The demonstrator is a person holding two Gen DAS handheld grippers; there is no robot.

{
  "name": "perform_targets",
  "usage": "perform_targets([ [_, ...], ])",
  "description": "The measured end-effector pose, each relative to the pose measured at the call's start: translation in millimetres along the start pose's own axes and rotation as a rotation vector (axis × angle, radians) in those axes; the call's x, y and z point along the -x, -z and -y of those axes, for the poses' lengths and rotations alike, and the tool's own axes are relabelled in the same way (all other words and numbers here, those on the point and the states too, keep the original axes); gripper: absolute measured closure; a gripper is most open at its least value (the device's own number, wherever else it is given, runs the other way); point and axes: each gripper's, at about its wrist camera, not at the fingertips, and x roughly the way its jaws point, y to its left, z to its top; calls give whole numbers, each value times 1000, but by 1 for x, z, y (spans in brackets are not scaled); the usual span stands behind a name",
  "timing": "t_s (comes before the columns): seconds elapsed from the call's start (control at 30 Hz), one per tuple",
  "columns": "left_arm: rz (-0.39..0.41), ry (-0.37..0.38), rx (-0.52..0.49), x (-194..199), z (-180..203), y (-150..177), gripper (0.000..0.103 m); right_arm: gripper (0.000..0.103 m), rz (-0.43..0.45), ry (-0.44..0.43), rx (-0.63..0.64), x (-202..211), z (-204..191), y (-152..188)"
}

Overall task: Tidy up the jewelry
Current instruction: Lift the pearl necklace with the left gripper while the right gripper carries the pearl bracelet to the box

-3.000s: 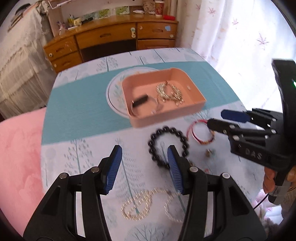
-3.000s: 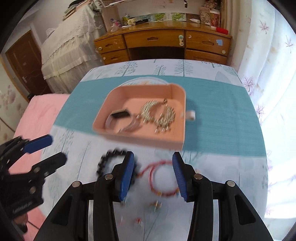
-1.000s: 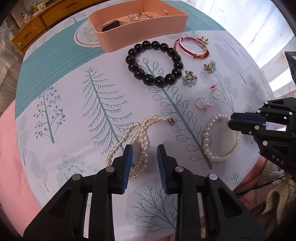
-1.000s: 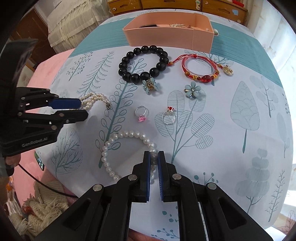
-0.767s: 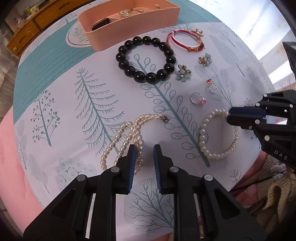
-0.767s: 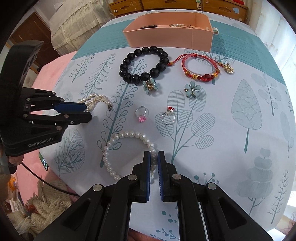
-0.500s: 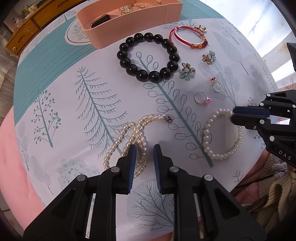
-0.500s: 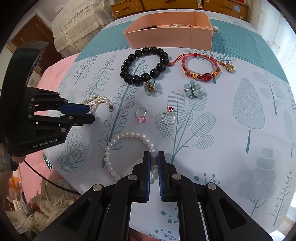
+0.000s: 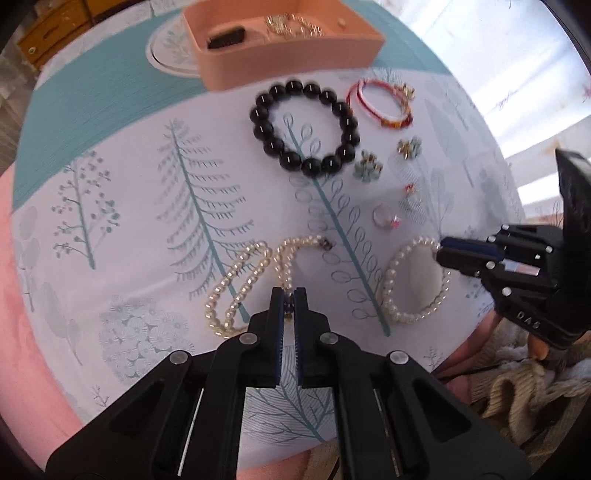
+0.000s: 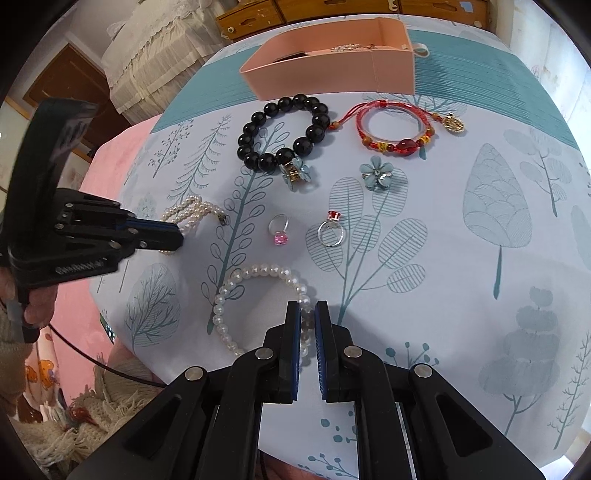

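Observation:
My left gripper point(image 9: 289, 295) is shut on the long pearl necklace point(image 9: 240, 280), pinching its strand near the table's front edge; the necklace point(image 10: 184, 214) also shows in the right wrist view. My right gripper point(image 10: 306, 310) is shut on the round pearl bracelet point(image 10: 236, 280), which also lies at the right in the left wrist view point(image 9: 413, 280). A pink tray point(image 9: 288, 51) with a gold chain and a dark item stands at the back. A black bead bracelet point(image 9: 306, 125) and a red cord bracelet point(image 10: 395, 125) lie in front of it.
Two blue flower clips point(image 10: 378, 175) and two rings, one with a pink stone point(image 10: 279, 230) and one with a red stone point(image 10: 330, 229), lie mid-table. The tablecloth point(image 10: 480, 258) edge is close below both grippers. A wooden dresser point(image 10: 332, 9) stands behind.
Both grippers came down from the tray area to the front of the table. My left jaws closed from half open onto the pearl necklace. My right gripper stayed shut on the pearl bracelet.

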Motion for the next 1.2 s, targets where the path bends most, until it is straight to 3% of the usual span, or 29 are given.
perform_targets([
  [0.37,245,-48,20,119,27,-10,101,96,127,10,44,51,-19,-10],
  [0.73,473,-135,42,221,45,-77,101,96,356,80,85,143,-29,-80],
  [0.97,532,-209,56,231,45,-135,100,96,468,89,63,174,-22,-152],
  [1.2,518,-258,99,192,23,-189,100,96,466,81,39,162,-16,-218],
])
